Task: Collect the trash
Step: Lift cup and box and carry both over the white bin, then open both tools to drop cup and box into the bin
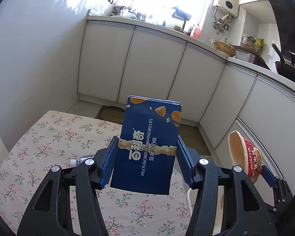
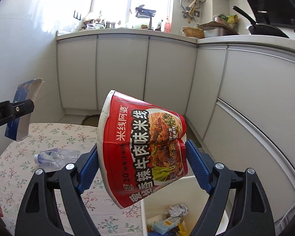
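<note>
My left gripper [image 1: 146,160] is shut on a dark blue biscuit box [image 1: 149,137], held upright above the floral tablecloth [image 1: 49,137]. In the right wrist view that box [image 2: 23,110] shows at the far left with an open top flap. My right gripper [image 2: 141,164] is shut on a red instant rice-noodle cup [image 2: 145,145], tipped on its side with the mouth to the left and its wall creased. The same cup [image 1: 245,153] appears at the right of the left wrist view. A crushed clear plastic bottle [image 2: 57,157] lies on the table.
A white trash bin [image 2: 186,206] holding crumpled paper and wrappers stands below the cup, by the table's right edge. White kitchen cabinets [image 2: 127,70] run behind, their counter crowded with a basket, a pan and jars. A mat lies on the floor.
</note>
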Available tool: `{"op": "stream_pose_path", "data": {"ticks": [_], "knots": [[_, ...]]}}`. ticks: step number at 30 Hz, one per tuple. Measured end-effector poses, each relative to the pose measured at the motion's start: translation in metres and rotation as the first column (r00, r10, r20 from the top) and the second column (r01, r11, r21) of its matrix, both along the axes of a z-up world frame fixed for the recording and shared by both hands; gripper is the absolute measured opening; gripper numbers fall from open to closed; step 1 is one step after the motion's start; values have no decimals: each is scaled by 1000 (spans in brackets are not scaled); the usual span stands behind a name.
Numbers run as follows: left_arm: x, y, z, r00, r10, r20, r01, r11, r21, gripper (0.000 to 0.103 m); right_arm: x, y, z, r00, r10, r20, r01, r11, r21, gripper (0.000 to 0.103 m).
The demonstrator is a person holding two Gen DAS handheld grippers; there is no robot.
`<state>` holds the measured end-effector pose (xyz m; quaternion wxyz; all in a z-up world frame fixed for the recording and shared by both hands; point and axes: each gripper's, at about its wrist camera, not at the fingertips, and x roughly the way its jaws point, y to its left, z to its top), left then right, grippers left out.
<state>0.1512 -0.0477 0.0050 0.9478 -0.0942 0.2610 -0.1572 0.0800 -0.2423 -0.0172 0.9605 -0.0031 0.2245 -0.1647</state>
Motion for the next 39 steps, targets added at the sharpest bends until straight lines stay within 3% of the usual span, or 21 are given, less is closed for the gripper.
{"op": "stream_pose_path", "data": {"ticks": [9, 17, 19, 23, 31, 39], "knots": [[-6, -46, -3, 996, -93, 6, 93, 996, 3, 54, -13, -58, -8, 988, -152, -5, 152, 988, -10, 81], [-15, -87, -9, 985, -170, -2, 170, 985, 13, 54, -26, -101, -20, 981, -189, -37, 192, 978, 81, 82], [-16, -97, -12, 982, -190, -8, 190, 982, 11, 54, -30, -112, -23, 978, -205, -43, 208, 973, 104, 88], [-20, -123, -17, 971, -239, -20, 239, 971, 10, 54, -43, -133, -26, 968, -250, -35, 253, 958, 132, 90], [-31, -167, -33, 933, -356, -47, 357, 934, 19, 54, -67, -168, -26, 916, -401, -17, 400, 910, 109, 90], [-30, -201, -61, 865, -488, -117, 490, 872, -12, 54, -81, -196, -33, 872, -488, -30, 488, 868, 91, 91]]}}
